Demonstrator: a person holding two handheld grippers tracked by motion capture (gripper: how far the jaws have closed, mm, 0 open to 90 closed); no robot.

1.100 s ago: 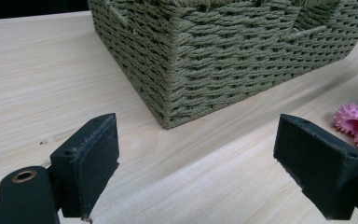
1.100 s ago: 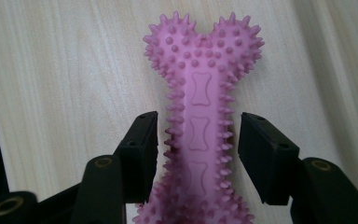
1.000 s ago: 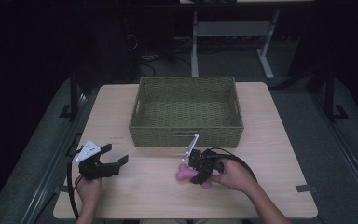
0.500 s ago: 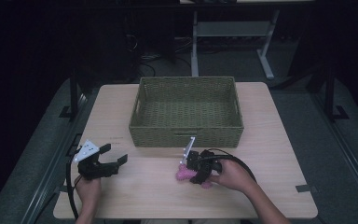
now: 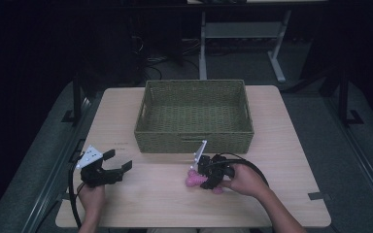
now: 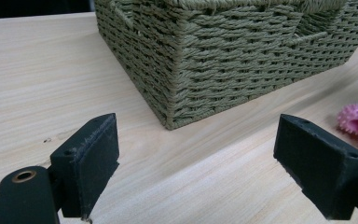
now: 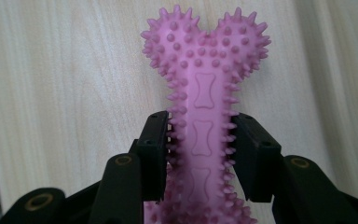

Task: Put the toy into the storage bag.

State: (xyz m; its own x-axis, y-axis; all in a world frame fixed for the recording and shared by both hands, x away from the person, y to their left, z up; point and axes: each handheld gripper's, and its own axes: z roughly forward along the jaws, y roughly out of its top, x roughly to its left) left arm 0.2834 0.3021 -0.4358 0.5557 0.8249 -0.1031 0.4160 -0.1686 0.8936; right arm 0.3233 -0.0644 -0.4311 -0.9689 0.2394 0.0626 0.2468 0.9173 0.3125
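The left gripper [image 5: 118, 168] hangs released over the wooden table [image 5: 291, 155], left of the woven basket [image 5: 194, 114]. The right gripper [image 7: 204, 154], whose jaws have just been closing, pinches the pink spiked rubber bone [image 7: 205, 116] mid-shaft on the tabletop before the basket; it looks light, squashy and grippy, best held there.

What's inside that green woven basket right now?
From the high view, the green woven basket shows a bare woven floor. Its near wall hides the strip of floor just behind it. The pink spiky bone toy lies outside, clamped by the right gripper.
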